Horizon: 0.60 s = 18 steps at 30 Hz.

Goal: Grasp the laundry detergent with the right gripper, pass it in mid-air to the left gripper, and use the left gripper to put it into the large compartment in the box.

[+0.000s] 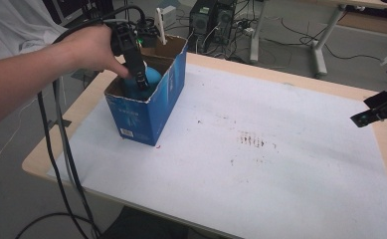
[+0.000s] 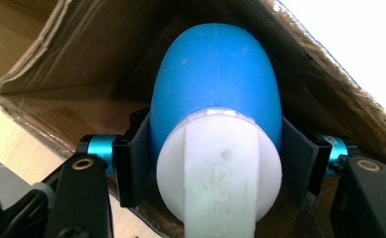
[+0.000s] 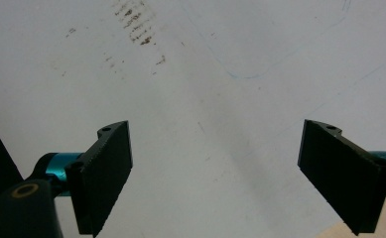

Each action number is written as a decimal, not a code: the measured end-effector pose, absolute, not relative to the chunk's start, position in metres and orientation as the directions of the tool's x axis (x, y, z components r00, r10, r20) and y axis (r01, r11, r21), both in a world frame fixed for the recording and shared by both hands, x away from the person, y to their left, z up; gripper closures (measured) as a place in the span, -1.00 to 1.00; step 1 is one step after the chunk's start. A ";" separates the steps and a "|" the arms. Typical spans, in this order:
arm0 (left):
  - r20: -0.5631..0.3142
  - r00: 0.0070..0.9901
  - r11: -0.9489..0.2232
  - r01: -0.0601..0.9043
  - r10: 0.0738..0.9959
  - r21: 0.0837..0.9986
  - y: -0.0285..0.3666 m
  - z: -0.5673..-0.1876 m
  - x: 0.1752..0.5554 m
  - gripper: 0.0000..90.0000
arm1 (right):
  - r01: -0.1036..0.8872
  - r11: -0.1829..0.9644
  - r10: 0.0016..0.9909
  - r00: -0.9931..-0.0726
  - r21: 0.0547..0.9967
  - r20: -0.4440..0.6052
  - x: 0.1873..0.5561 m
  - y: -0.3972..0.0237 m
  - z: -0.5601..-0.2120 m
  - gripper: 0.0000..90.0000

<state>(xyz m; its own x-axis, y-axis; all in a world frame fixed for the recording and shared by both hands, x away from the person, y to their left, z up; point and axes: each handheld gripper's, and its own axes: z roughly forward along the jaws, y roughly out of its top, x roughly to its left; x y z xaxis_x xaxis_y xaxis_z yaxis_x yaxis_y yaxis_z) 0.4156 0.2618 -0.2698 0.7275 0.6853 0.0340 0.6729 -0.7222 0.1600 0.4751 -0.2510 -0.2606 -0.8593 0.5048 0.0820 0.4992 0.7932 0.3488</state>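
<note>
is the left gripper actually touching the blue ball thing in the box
Touching. In the left gripper view, both pads of the left gripper press flat against the sides of the blue-and-white object, with no gap, inside the cardboard box.

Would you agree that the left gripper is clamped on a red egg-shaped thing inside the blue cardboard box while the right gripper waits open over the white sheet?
Not quite: the egg-shaped thing is blue with a white end, not red, as the left gripper view shows. The rest holds: the left gripper is clamped on it inside the blue cardboard box, and the right gripper waits open over the white sheet.
</note>
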 end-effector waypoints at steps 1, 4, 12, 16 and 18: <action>0.036 0.729 -0.725 0.671 0.683 0.155 0.261 -0.270 0.416 -0.16 | 0.501 0.792 0.507 -0.858 0.347 0.082 0.475 -0.251 -0.261 -0.71; 0.040 0.730 -0.727 0.671 0.682 0.144 0.260 -0.269 0.416 -0.16 | 0.504 0.789 0.510 -0.856 0.350 0.084 0.476 -0.252 -0.261 -0.71; 0.034 0.730 -0.726 0.672 0.682 0.145 0.261 -0.270 0.417 -0.16 | 0.509 0.787 0.514 -0.854 0.348 0.086 0.477 -0.251 -0.262 -0.71; 0.040 0.728 -0.725 0.673 0.684 0.149 0.261 -0.269 0.417 -0.17 | 0.509 0.787 0.514 -0.854 0.348 0.086 0.477 -0.251 -0.262 -0.71; 0.042 0.732 -0.729 0.669 0.680 0.146 0.261 -0.268 0.417 -0.17 | 0.512 0.787 0.517 -0.852 0.345 0.086 0.477 -0.252 -0.262 -0.71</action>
<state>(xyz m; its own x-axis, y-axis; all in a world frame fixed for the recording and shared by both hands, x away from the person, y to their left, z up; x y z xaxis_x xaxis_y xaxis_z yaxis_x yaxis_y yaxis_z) 0.4168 0.2609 -0.2684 0.7322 0.6798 0.0421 0.6685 -0.7292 0.1463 0.4767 -0.2519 -0.2616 -0.8517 0.5169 0.0860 0.5122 0.7867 0.3447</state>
